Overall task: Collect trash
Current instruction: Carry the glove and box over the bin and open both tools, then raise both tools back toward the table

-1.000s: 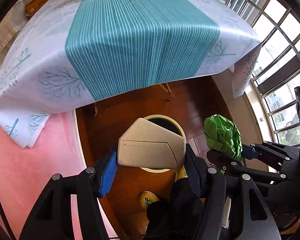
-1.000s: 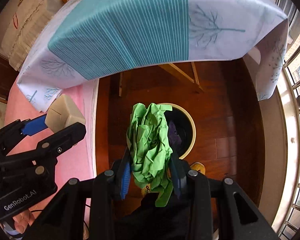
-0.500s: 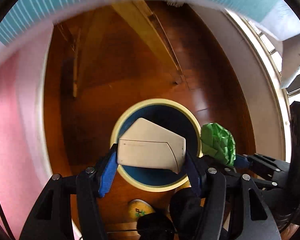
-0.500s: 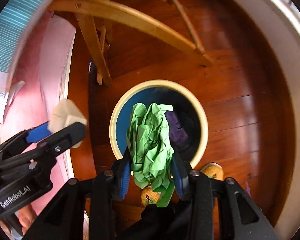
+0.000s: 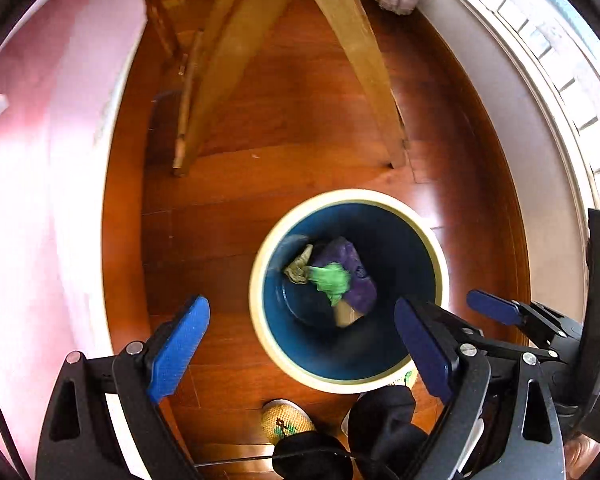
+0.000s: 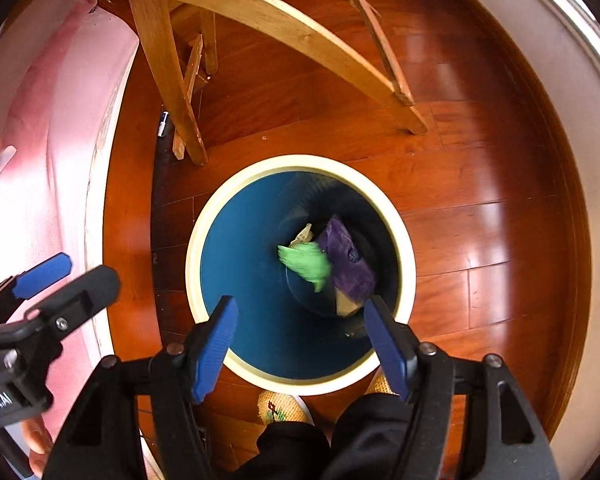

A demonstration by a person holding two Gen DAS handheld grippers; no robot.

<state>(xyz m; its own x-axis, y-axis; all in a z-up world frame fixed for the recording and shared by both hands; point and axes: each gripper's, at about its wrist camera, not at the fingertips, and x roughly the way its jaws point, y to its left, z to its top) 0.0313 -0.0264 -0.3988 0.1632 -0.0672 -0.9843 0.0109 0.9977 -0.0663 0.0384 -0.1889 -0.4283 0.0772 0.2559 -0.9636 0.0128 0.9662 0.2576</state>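
Observation:
A round bin [image 5: 256,308] with a cream rim and a blue inside stands on the wooden floor; it also shows in the right wrist view [image 6: 194,248]. Inside lie a green crumpled paper [image 5: 330,278] [image 6: 306,262], a purple wrapper [image 5: 350,276] [image 6: 348,266] and a beige box [image 5: 346,314] [image 6: 346,304]. My left gripper [image 5: 300,346] is open and empty above the bin's near rim. My right gripper [image 6: 304,346] is open and empty above the bin; it also shows at the right of the left wrist view [image 5: 496,308].
Wooden table legs [image 5: 356,48] [image 6: 172,80] stand on the floor behind the bin. A pink rug [image 5: 40,184] lies to the left. A white window sill [image 5: 512,92] runs along the right. The person's slippers [image 5: 286,420] [image 6: 284,408] stand just before the bin.
Both grippers have opened. The beige box and the green paper have dropped into the bin. Both cameras have tilted further down, towards the floor under the table.

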